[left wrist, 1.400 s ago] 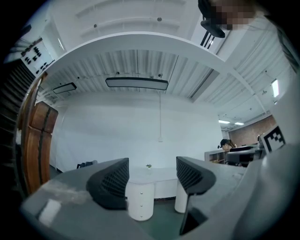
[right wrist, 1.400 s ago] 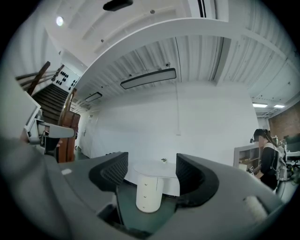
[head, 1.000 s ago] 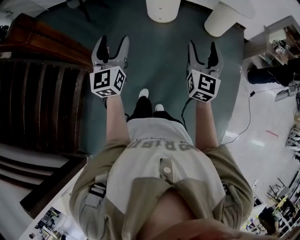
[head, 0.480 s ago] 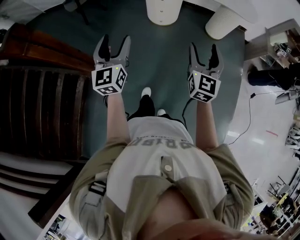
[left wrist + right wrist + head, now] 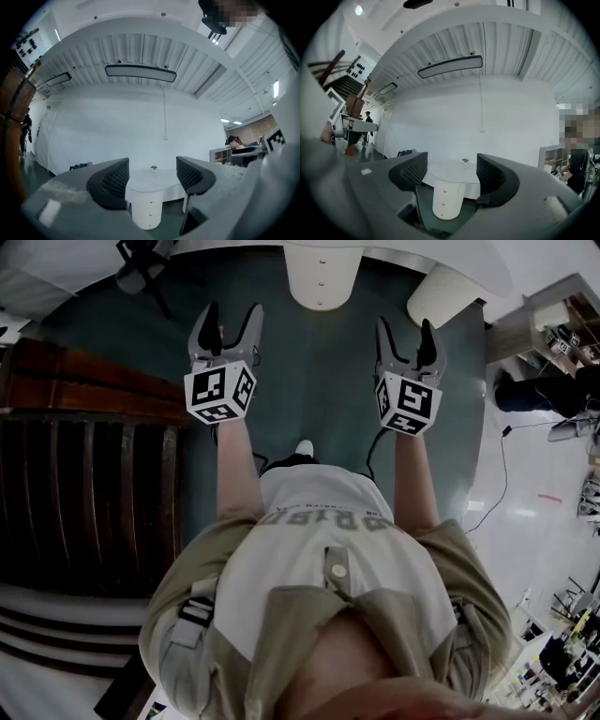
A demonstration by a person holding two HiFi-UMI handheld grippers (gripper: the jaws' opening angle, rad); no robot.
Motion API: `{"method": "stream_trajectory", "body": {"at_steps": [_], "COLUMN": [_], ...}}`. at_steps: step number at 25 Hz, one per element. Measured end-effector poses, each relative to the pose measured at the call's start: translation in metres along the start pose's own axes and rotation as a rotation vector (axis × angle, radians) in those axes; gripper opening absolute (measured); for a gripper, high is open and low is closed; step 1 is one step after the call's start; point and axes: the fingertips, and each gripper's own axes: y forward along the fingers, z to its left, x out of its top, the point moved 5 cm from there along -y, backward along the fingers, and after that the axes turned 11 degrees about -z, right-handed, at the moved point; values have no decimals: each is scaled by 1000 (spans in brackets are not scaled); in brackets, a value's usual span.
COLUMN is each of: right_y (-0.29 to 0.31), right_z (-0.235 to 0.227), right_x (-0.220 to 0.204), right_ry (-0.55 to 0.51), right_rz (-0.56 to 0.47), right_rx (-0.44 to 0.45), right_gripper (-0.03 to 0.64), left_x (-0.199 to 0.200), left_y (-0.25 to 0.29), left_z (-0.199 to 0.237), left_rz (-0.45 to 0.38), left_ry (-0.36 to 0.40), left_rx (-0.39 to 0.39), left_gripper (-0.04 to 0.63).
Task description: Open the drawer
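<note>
**Left gripper** (image 5: 231, 322): grey two-jaw tool with black ribbed pads. Jaws stand apart with nothing between them; through the gap its own view shows only the distant drawer unit.

**Right gripper** (image 5: 405, 334): same make, jaws likewise spread and empty. I hold both level ahead of me, well apart from each other and from the target.

**Tall white rounded drawer unit** (image 5: 321, 276): three small knobs (image 5: 443, 204) run in a vertical row down its front. It stands under a white curved tabletop (image 5: 454, 171), straight ahead across the floor and not yet reached. I cannot make out drawer seams at this range.

**Step in hand, as I judge it:** approach. I would come in square to the front and pick one knob. One gripper stays wide until its jaws straddle the knob, then closes and pulls straight out.

**Dark teal floor** (image 5: 319, 381): open run between me and the unit.

**Dark wooden slatted structure** (image 5: 84, 474): close on my left, limiting swing there.

**Second white rounded pedestal** (image 5: 441, 292): just right of the unit, near the right gripper's line.

**Thin cable** (image 5: 497, 465): on the pale floor to my right, off the path.
</note>
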Motion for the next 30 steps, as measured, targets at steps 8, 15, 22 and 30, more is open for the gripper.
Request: {"method": "stream_trajectory", "body": {"at_steps": [8, 15, 22, 30], "right_y": [37, 63, 100, 155], "right_z": [7, 6, -12, -44], "right_x": [-10, -34, -56, -75], "right_ry": [-3, -4, 1, 4], "right_rz": [27, 73, 81, 77], "right_rx": [-28, -10, 16, 45], "right_gripper": [318, 318, 318, 318], "left_x": [-12, -40, -56, -69], "left_y": [41, 60, 97, 154], "left_z": [19, 21, 20, 14], "left_rz": [17, 71, 75, 70], "left_ry": [-24, -48, -36, -23], "left_rx": [-46, -54, -31, -8], "left_gripper": [319, 319, 319, 319]}}
